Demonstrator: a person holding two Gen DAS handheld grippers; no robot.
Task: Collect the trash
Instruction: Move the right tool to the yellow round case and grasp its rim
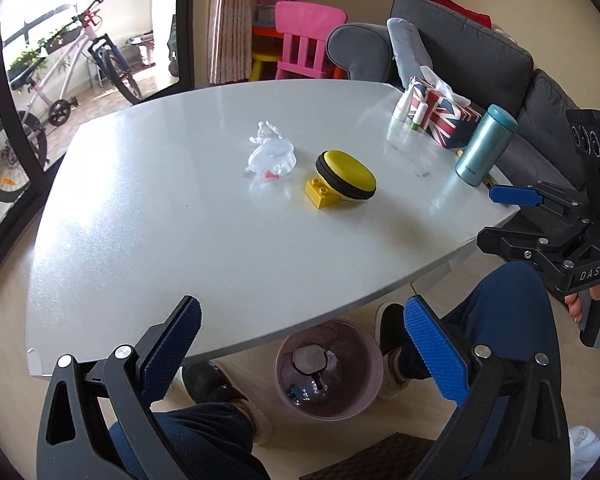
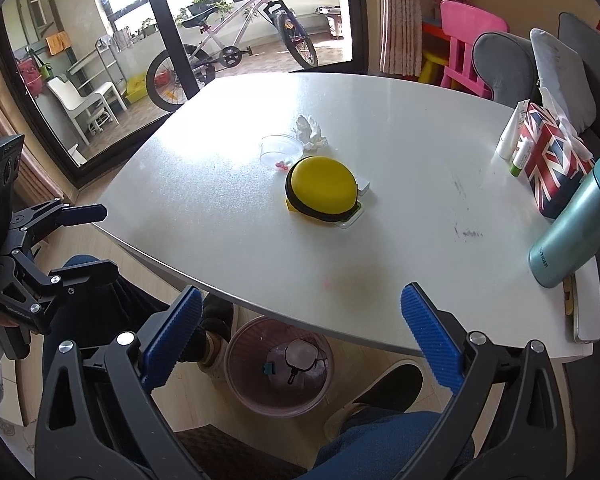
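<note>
Both grippers hung back at the near edge of the counter (image 1: 180, 220), well apart from anything on it. The left gripper (image 1: 300, 348) had its jaws spread wide and held nothing; the right gripper (image 2: 300, 344) was the same — wide open and empty.

The trash left to collect lay near the middle of the counter: a clear plastic cup (image 1: 271, 159) on its side with a small red scrap at its mouth, and a crumpled white tissue (image 1: 266, 132) touching it on the far side. Just beside them sat a yellow round case (image 1: 346, 176) resting against a yellow toy brick (image 1: 320, 191), which looked like belongings, not rubbish. So did the flag-printed tissue box (image 1: 444, 114), the small bottles next to it and the teal flask (image 1: 485, 144) along the right edge.

Under the near edge, on the floor, stood a pink bin (image 1: 327, 368) that already had a few things in it — a clear wrapper or bag and a small dark item, hard to name. By that showing the job was partly done, with the cup and tissue still to be picked up and dropped in.
</note>
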